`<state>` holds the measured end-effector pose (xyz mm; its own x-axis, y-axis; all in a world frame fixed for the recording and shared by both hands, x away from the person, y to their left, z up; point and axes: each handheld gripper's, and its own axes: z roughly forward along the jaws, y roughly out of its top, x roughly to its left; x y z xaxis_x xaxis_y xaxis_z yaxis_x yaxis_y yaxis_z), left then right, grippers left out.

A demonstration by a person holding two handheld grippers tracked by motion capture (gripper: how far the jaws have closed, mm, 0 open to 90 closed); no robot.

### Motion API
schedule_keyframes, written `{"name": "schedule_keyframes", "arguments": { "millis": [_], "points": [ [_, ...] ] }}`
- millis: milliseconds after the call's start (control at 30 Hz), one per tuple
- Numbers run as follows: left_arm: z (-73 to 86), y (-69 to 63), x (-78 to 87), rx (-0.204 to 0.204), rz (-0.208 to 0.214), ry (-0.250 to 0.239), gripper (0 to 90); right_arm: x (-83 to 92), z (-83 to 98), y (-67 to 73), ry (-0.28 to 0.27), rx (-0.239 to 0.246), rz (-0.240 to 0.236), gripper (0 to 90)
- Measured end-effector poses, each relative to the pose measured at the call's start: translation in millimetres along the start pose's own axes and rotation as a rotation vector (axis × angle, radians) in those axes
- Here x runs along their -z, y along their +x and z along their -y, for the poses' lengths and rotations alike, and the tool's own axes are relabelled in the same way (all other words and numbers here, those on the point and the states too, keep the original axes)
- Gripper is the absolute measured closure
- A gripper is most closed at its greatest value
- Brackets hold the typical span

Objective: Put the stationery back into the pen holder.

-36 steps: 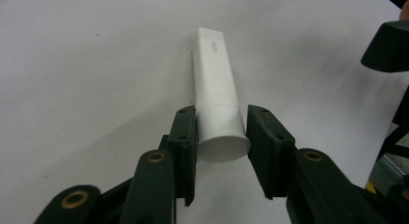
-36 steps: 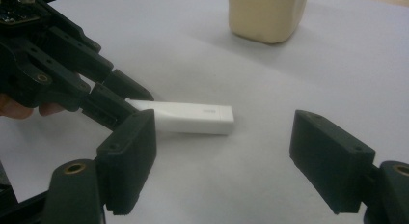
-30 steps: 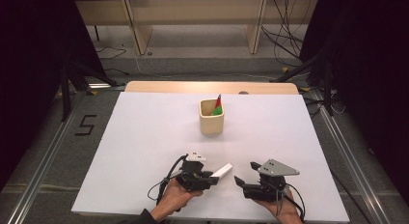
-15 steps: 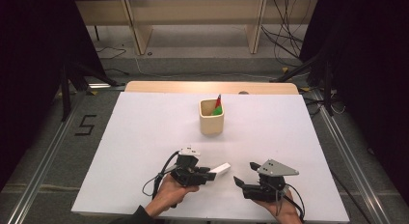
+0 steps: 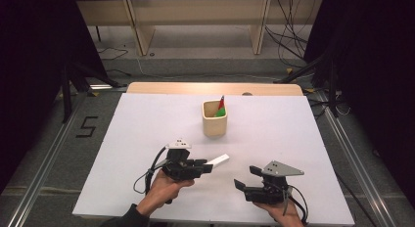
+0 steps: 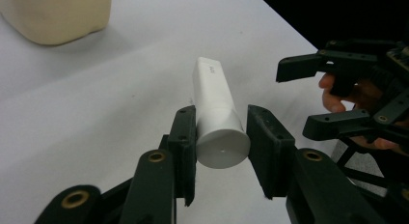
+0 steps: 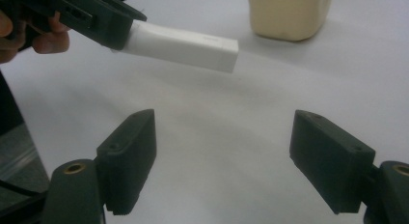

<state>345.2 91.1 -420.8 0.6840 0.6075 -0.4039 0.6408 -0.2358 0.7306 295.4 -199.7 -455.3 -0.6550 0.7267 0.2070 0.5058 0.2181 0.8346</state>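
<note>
My left gripper is shut on a white tube; the pads press its round cap end. The tube points away, lifted clear of the white table. In the right gripper view the tube hangs level above the table, sticking out of the left gripper. My right gripper stands open and empty near the front edge, to the right of the tube, its jaws wide apart. A beige cup holding red and green items stands mid-table.
The cup is beyond both grippers. The right gripper sits close on the right of the held tube. A wooden board lines the table's far edge. Metal rails run along both sides.
My left gripper has risen with the white tube and drifted slightly left, so the tube now hangs above the table. The right gripper has stayed put.
</note>
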Motion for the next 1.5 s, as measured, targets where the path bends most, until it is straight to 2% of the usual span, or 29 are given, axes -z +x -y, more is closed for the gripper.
{"name": "schedule_keyframes", "arguments": {
  "millis": [67,233,467,533,667,733,867,967,1033,1067,1133,1167,1267,1333,1367,1433,1500],
  "points": [
    [-0.9,1.3,3.4,0.003,-0.002,-0.012,65.0,-2.7,-0.8,0.1,-0.011,-0.044,-0.04,25.4],
    [-1.0,4.0,8.7,0.004,-0.007,-0.031,65.0,-8.3,-4.2,-4.7,-0.05,-0.219,-0.146,24.8],
    [1.0,5.4,11.8,-0.004,-0.011,-0.054,65.0,-20.6,-4.9,-11.6,-0.078,-0.396,-0.228,25.0],
    [2.0,5.6,11.8,-0.011,-0.016,-0.055,65.0,-24.2,-5.9,-11.5,-0.077,-0.45,-0.265,25.2],
    [2.8,4.3,13.0,-0.018,-0.016,-0.064,65.0,-33.1,-8.0,-9.7,-0.076,-0.523,-0.317,25.4],
    [2.6,3.8,14.5,-0.017,-0.01,-0.066,65.0,-36.6,-9.0,-7.7,-0.078,-0.528,-0.322,25.5],
    [1.0,4.9,18.0,-0.02,-0.002,-0.051,65.0,-36.1,-13.2,-0.6,-0.069,-0.41,-0.27,25.3],
    [1.0,6.8,19.9,-0.014,0.003,-0.038,65.0,-33.9,-17.5,7.8,-0.068,-0.255,-0.205,25.1],
    [1.5,8.4,20.6,-0.012,0.005,-0.026,65.0,-32.4,-20.7,16.6,-0.051,-0.134,-0.148,24.6],
    [1.6,8.8,20.5,-0.01,0.009,-0.019,65.0,-32.1,-22.1,21.6,-0.05,-0.057,-0.118,24.6],
    [2.4,9.8,20.6,-0.012,0.013,-0.01,65.0,-32.0,-23.2,29.7,-0.049,0.04,-0.076,24.6],
    [2.6,10.1,20.6,-0.008,0.019,0.0,65.0,-32.1,-23.4,35.8,-0.048,0.118,-0.042,24.6],
    [3.5,10.8,20.1,-0.005,0.03,0.023,65.0,-34.5,-23.7,46.6,-0.041,0.243,-0.011,24.4],
    [3.7,11.5,20.3,-0.004,0.035,0.031,65.0,-36.5,-23.2,54.6,-0.033,0.357,0.037,24.5],
    [3.4,11.7,20.7,-0.003,0.034,0.033,65.0,-37.3,-23.0,56.9,-0.032,0.387,0.05,25.2],
    [2.0,12.7,22.0,0.002,0.042,0.042,65.0,-39.5,-21.6,63.0,-0.035,0.49,0.102,26.0],
    [1.1,12.9,23.8,-0.003,0.043,0.049,65.0,-41.4,-21.0,66.5,-0.033,0.551,0.124,26.0]
  ]
}}
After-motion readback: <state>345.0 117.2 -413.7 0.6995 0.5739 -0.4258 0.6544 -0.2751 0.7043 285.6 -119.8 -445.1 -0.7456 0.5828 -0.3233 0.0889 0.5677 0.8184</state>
